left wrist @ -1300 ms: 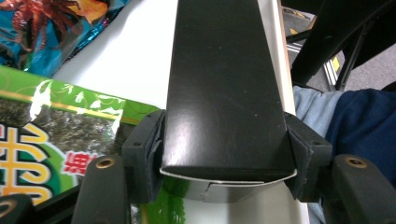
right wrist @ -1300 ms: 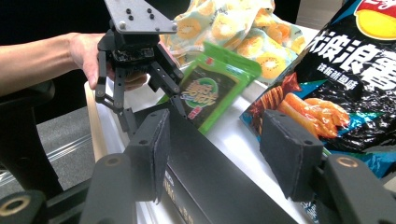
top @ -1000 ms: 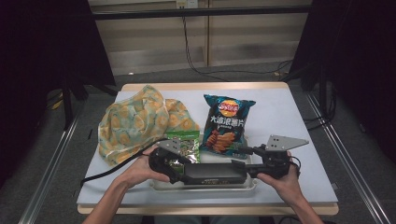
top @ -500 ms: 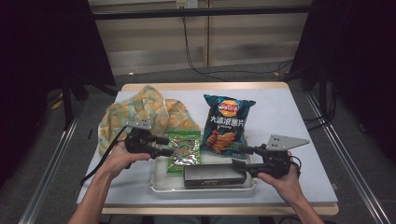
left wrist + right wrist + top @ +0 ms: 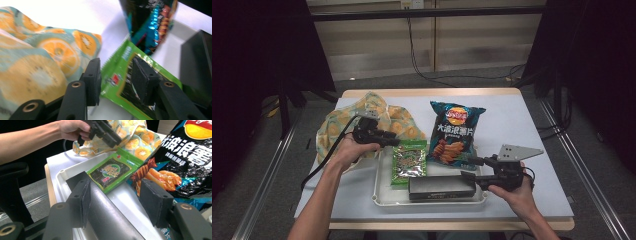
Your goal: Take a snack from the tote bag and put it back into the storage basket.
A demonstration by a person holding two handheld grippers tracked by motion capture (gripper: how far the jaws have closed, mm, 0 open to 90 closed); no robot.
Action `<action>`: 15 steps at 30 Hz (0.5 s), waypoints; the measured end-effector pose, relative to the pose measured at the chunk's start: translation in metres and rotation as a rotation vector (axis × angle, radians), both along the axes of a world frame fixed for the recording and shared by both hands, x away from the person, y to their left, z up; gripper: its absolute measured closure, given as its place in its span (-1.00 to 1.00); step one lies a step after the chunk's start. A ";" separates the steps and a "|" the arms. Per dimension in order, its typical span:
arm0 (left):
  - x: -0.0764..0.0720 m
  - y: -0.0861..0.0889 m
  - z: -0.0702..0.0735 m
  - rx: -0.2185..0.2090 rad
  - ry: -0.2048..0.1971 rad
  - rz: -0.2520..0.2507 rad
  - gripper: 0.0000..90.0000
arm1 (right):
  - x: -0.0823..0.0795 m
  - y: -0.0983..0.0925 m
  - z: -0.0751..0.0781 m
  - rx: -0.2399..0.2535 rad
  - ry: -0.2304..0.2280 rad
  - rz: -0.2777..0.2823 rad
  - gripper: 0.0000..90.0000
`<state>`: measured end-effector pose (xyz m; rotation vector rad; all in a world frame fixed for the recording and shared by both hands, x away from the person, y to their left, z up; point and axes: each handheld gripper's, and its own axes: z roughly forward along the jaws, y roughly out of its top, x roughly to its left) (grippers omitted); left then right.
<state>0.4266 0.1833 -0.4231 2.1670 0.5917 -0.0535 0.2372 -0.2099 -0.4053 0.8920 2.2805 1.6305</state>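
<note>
A white tray (image 5: 381,196) holds a green snack packet (image 5: 409,161) and a long black box (image 5: 441,188). My left gripper (image 5: 396,141) hovers at the packet's far left corner, beside the fruit-print cloth bag (image 5: 337,131). Its jaws have just been closing, and they stand apart with nothing pressed between them. In the left gripper view the packet (image 5: 125,75) lies beyond the gap. My right gripper (image 5: 468,168) sits at the box's right end. In the right gripper view its jaws straddle the box (image 5: 105,215), and the right pad (image 5: 152,202) stands off it.
A dark blue bag of crisps (image 5: 455,131) lies behind the tray, its lower edge overlapping the rim. The cloth bag covers the table's left back part. Bare table (image 5: 517,120) stretches to the right of the crisps. Black cables trail off both grippers.
My left gripper has left the black box and moved left and back to the packet's far corner, and its jaws have narrowed. The right gripper has kept still.
</note>
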 end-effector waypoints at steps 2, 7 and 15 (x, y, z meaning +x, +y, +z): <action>0.004 -0.007 0.001 0.003 0.001 -0.017 0.37 | 0.000 0.001 0.000 0.000 0.001 0.003 -0.05; 0.004 -0.022 0.002 0.006 -0.013 -0.033 0.39 | 0.001 0.001 -0.001 -0.004 0.004 0.006 -0.05; 0.011 -0.031 -0.009 0.047 0.010 -0.051 0.51 | 0.000 -0.001 -0.002 -0.001 0.004 0.007 -0.05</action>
